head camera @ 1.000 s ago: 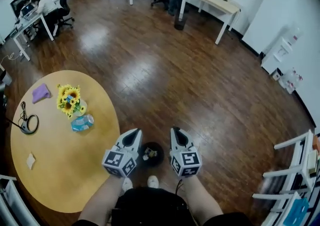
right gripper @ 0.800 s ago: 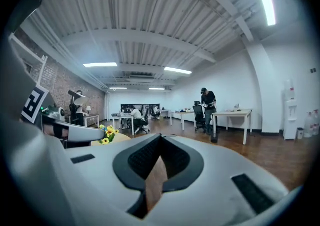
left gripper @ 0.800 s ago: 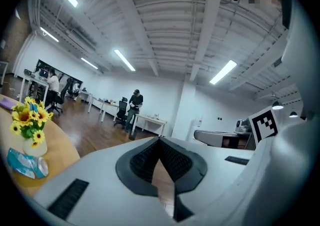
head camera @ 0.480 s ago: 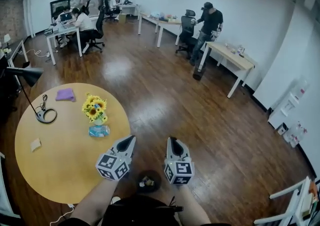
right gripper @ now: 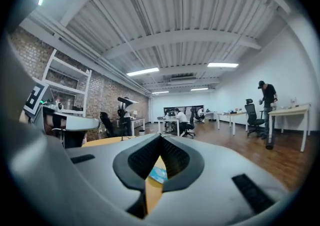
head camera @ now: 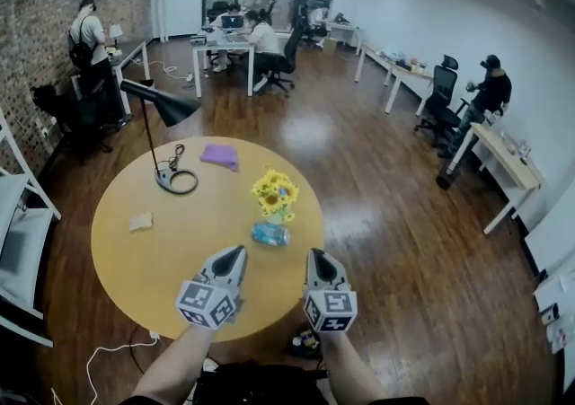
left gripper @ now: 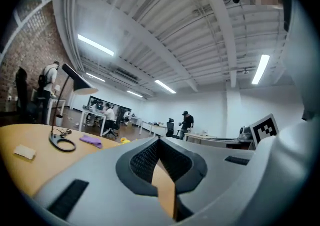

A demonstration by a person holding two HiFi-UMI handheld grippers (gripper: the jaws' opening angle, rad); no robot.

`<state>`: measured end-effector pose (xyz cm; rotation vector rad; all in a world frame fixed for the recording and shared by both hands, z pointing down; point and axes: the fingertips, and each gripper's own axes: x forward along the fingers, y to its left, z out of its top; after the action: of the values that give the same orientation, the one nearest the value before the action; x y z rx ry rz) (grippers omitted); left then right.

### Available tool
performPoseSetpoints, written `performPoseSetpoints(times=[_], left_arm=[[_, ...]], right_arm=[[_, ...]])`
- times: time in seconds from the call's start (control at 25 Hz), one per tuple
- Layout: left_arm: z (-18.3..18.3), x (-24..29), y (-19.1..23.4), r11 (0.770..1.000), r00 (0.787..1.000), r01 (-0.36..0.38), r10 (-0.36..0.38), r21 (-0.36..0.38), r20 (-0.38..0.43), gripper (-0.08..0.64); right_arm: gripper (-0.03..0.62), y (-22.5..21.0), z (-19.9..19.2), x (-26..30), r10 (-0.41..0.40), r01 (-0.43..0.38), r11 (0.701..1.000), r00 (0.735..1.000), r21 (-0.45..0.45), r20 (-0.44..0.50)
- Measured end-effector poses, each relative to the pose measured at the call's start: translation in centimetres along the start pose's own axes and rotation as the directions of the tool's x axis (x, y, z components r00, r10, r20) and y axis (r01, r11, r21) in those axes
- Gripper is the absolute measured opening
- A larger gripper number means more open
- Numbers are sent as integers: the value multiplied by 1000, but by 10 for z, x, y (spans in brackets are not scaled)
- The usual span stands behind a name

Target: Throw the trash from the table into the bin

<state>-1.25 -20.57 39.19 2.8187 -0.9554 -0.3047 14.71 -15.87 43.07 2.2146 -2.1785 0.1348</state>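
Both grippers have swung from above the floor to the near edge of the tabletop (head camera: 193,255). Left gripper (head camera: 233,253) and right gripper (head camera: 319,257) each have their fingers closed together, holding and touching nothing. One blue wrapper (head camera: 269,233) lies just in front of the one bunch of sunflowers (head camera: 275,194). One beige scrap (head camera: 140,222) lies well left of them, and one purple cloth (head camera: 219,155) behind. One bin (head camera: 305,340) stands on the floor, nearer than the sunflowers.
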Motion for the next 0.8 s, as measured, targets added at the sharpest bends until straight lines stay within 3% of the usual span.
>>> performPoseSetpoints(times=[0.12, 0.24, 0.36, 0.52, 0.64, 0.8], left_arm=[[25, -37, 41, 995, 995, -95, 94, 35, 30, 0], [59, -83, 77, 972, 972, -230, 227, 43, 67, 0], [80, -120, 107, 952, 950, -303, 298, 49, 94, 0], [84, -156, 136, 930, 931, -358, 349, 82, 105, 0], [80, -169, 150, 924, 920, -381, 373, 45, 123, 0], [73, -171, 154, 936, 932, -353, 350, 11, 94, 0]], right_arm=[[2, 51, 17, 30, 102, -103, 995, 994, 3, 26], [3, 106, 38, 39, 222, -220, 975, 974, -38, 43], [3, 146, 40, 48, 283, -282, 958, 959, -53, 30], [3, 173, 34, 62, 318, -317, 945, 948, -78, 7], [2, 182, 33, 67, 323, -322, 937, 946, -134, -13], [3, 195, 23, 72, 324, -327, 937, 945, -127, -41]])
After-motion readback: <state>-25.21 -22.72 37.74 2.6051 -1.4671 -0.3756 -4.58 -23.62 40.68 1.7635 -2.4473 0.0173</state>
